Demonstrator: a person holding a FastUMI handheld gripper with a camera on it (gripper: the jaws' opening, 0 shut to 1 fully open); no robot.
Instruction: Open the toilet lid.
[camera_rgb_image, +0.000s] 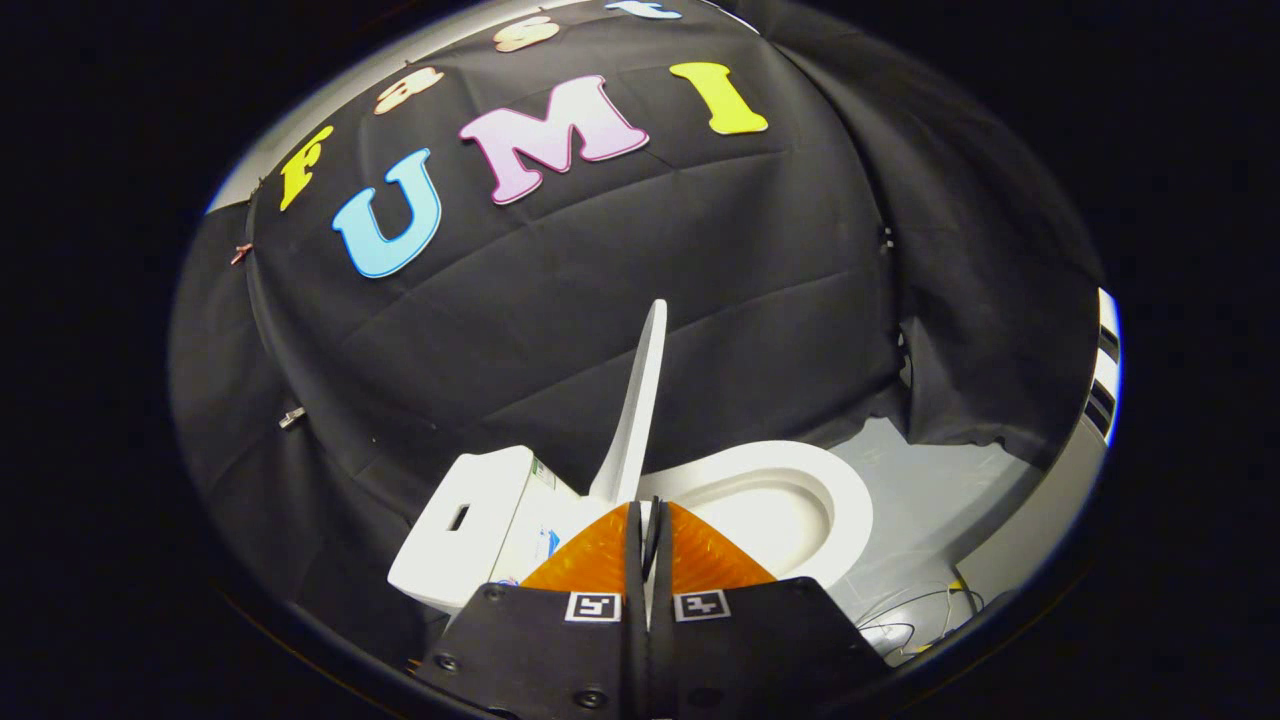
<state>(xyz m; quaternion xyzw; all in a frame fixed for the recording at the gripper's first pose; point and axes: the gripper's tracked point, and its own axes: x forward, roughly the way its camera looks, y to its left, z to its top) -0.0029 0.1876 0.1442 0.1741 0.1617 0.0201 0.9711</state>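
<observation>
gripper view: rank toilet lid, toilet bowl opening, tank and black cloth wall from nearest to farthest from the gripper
The gripper has its fingers nearly closed together.
1. Toilet lid, raised upright just ahead of the fingertips.
2. Bowl opening to the right and tank to the left: too close to call.
3. Black cloth wall, beyond everything.

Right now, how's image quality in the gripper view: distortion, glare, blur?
Gripper view: strong fisheye bending, so the raised toilet lid leans and the floor curves; even lighting, mild sheen on the seat without blown-out glare; toilet sharp, the closed gripper close-up slightly soft.

Thin cables (925, 615), perhaps, on grey floor (930, 490)
</observation>
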